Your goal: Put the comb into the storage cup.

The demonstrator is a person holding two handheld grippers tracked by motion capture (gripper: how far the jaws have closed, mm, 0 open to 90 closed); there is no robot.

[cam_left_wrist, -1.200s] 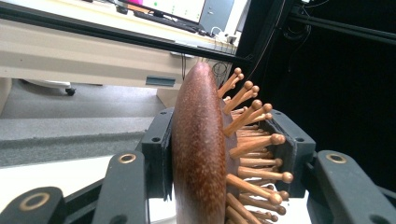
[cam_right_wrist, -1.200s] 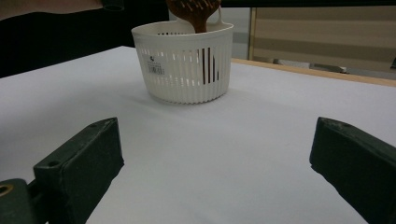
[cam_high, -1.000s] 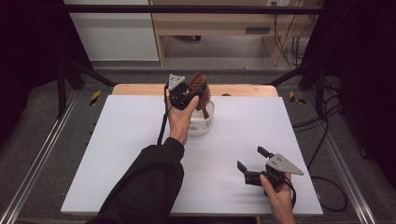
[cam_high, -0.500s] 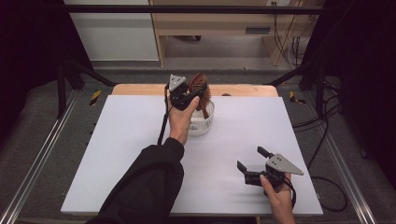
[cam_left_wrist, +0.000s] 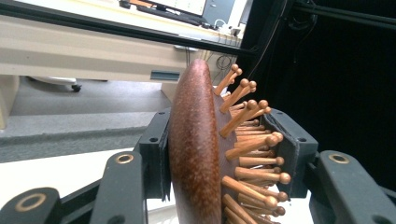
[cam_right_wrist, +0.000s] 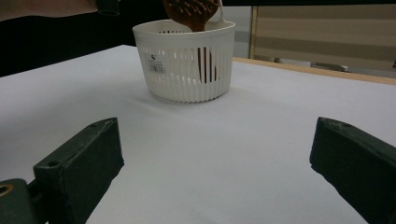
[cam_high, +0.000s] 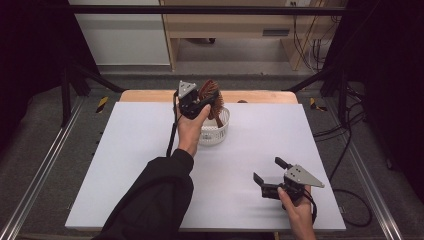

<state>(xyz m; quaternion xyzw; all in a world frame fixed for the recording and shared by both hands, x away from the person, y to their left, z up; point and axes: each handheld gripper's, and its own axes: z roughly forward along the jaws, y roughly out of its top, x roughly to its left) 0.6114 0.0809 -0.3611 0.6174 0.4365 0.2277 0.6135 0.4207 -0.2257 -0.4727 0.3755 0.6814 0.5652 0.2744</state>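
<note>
A wooden hairbrush (cam_high: 208, 90) with peg bristles stands upright over a white slatted basket (cam_high: 221, 131) at the table's far middle. Its handle reaches down inside the basket (cam_right_wrist: 184, 60), showing through the slats. My left gripper (cam_high: 212, 98) is shut on the brush head: in the left gripper view one pad lies against the brush's smooth back (cam_left_wrist: 194, 149) and the other meets the bristle tips. Near the front right of the table my right gripper (cam_high: 267, 169) rests low, open and holding nothing, pointed toward the basket. The brush head (cam_right_wrist: 194, 9) pokes above the basket rim.
The white tabletop (cam_high: 130, 150) spreads wide between the basket and the right gripper. A wooden strip (cam_high: 260, 96) runs along its far edge. Metal rails (cam_high: 45, 170) flank the table, and cables (cam_high: 350, 150) trail at the right.
</note>
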